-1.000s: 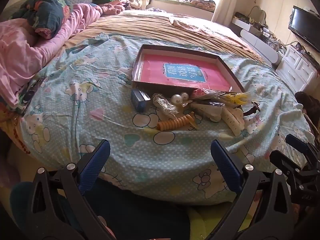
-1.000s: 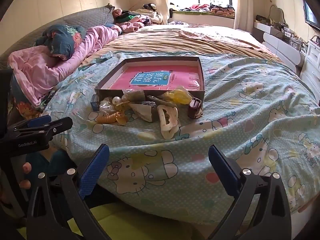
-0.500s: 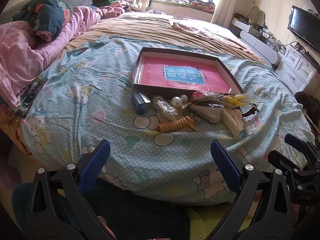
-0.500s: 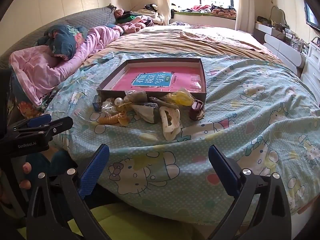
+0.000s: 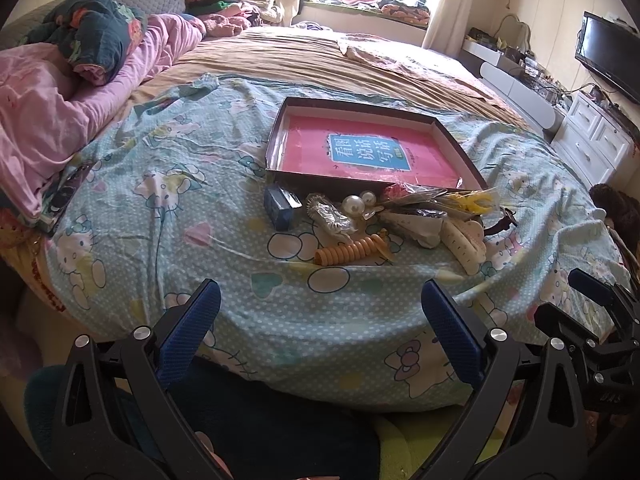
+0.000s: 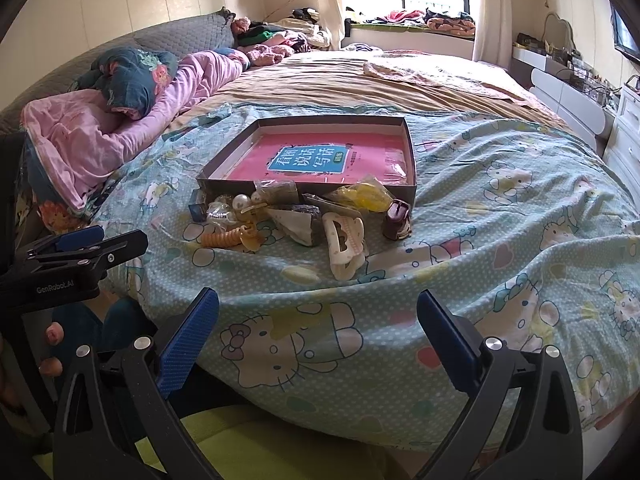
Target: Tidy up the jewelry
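Note:
A shallow dark box (image 5: 280, 140) (image 6: 412, 160) with a pink book inside lies on the bed. In front of it sits a heap of jewelry and hair things: an orange spiral tie (image 5: 348, 252) (image 6: 220, 238), pearls (image 5: 354, 203) (image 6: 241, 201), a cream claw clip (image 5: 464, 242) (image 6: 345, 240), a small blue box (image 5: 280, 202), a yellow item in plastic (image 6: 364, 196) and a dark red clip (image 6: 397, 218). My left gripper (image 5: 320, 320) and right gripper (image 6: 318, 320) hover open before the bed edge, short of the heap, holding nothing.
The bed carries a blue cartoon-print sheet (image 5: 160, 208), a tan blanket (image 5: 320, 64) behind it and pink bedding (image 5: 48, 112) on the left. White drawers (image 5: 600, 140) and a TV (image 5: 608, 56) stand at the right. A hand (image 6: 50, 344) holds the left gripper.
Both grippers have edged slightly forward towards the bed; the heap and box appear a little lower and nearer. Both stay open and nothing on the bed has moved.

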